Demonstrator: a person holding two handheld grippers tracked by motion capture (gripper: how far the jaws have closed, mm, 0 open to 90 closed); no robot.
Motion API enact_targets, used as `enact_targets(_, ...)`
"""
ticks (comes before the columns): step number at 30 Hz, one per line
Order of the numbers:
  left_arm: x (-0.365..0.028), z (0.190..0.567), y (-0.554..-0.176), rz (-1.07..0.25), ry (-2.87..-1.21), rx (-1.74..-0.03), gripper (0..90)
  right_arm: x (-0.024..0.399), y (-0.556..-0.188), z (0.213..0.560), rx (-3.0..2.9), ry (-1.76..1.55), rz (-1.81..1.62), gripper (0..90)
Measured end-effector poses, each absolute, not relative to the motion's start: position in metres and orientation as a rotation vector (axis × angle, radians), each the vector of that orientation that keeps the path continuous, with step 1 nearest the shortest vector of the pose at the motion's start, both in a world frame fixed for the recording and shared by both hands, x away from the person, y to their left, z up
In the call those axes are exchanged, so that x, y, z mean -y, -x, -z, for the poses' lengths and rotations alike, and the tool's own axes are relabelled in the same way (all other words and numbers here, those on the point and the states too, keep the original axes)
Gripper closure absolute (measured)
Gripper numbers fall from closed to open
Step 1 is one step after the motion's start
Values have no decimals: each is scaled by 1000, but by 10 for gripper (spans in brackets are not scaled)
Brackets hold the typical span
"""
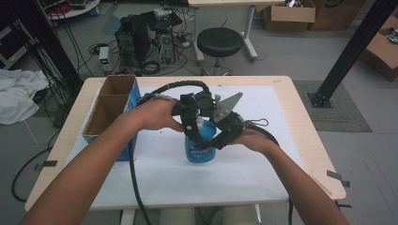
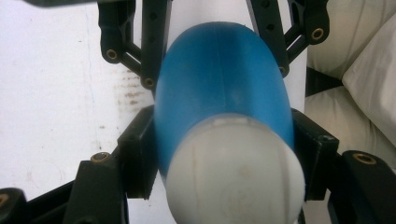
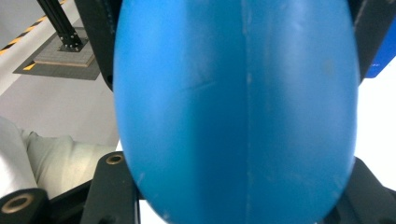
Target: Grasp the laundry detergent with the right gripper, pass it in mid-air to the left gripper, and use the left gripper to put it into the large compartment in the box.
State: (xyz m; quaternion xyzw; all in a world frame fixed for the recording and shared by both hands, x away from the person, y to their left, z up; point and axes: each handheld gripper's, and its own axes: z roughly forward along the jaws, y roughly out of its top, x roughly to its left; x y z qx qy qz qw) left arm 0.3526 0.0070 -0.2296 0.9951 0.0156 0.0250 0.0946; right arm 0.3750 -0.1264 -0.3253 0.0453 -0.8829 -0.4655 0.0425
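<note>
A blue plastic bottle (image 1: 199,149) with a white cap stands upright on the white mat (image 1: 263,154) in the middle of the table. My left gripper (image 1: 191,125) comes from above and is shut on the bottle's shoulder just below the cap. In the left gripper view the white cap (image 2: 233,172) is closest, with the blue body (image 2: 219,79) running away from it between my jaws. My right gripper (image 1: 212,140) is shut on the bottle's body from the right side. In the right gripper view the blue body (image 3: 233,112) sits between the black jaws.
An open cardboard box (image 1: 110,105) with a blue side stands at the table's left edge. Behind the table are a black stool (image 1: 219,41) and computer towers (image 1: 141,40). A black post (image 1: 349,51) rises at the right. The wooden table edge (image 1: 309,122) borders the mat.
</note>
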Motion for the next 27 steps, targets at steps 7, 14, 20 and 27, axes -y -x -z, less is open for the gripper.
enact_targets(7, -6, 227, -350, -93, -2951, -35, 377, 128, -374, 324, 2703, -149, 1438, 444)
enact_targets(14, -5, 225, -349, -97, -2961, -35, 380, 127, -372, 323, 2707, -140, 1437, 429)
enact_targets(20, -7, 224, -350, -81, -2978, -59, 380, 133, -371, 326, 2719, -65, 1412, 210)
enact_targets(27, -15, 223, -352, -84, -2988, -106, 379, 155, -370, 327, 2742, 17, 1382, 181)
